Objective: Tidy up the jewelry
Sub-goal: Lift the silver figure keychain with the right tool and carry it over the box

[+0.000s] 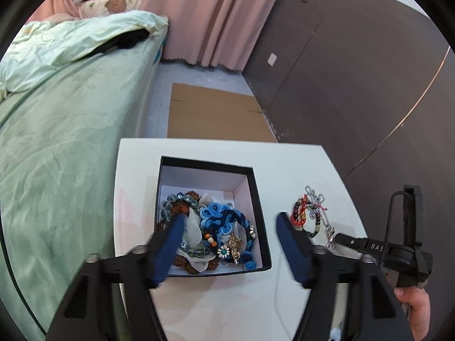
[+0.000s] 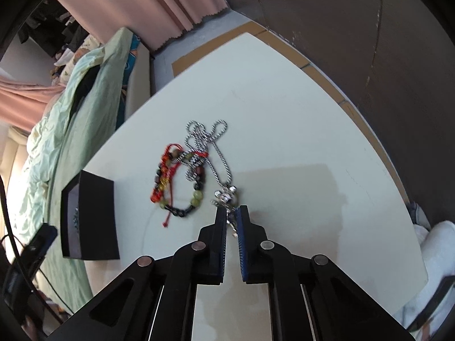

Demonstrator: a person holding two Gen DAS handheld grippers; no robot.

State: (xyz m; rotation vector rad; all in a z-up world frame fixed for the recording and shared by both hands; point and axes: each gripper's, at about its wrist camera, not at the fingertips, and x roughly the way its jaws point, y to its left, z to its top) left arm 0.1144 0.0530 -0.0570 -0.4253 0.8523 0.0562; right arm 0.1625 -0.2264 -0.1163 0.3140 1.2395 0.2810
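So it's a bedroom: bed (image 1: 57, 147) with a mint green sheet on the left, pink curtains (image 1: 216, 17) at the back, flat cardboard (image 1: 216, 113) on the floor, and a small white table (image 1: 298, 164) in the foreground.

Left wrist view first. The left gripper (image 1: 227, 224) hangs over the table, angled down and forward with its blue-padded fingers spread wide, holding nothing. One finger sits over the open black box (image 1: 256, 199), the other over bare table just right of the box wall. The box is packed with jewelry: a blue knotted piece (image 1: 216, 216), clear bluish beads, brown beads and a little flower charm. To the right of the box, the beaded bracelets (image 1: 301, 213) and the silver chain necklace (image 1: 318, 207) lie on the table. The right gripper (image 1: 332, 240) comes in low from the right edge, nearly flat to the table, its tip at the necklace's near end, with a bit of the person's hand (image 1: 412, 301) below it.

Right wrist view: same table (image 2: 284, 108), box (image 2: 91, 216) off to the left. The right gripper (image 2: 231, 217) is pinched narrow on the necklace's silver pendant (image 2: 226, 197). The necklace (image 2: 219, 164) runs lengthwise away from the gripper, its looped end farthest off and crossing over the bracelets (image 2: 176, 184), which lie just left of it.
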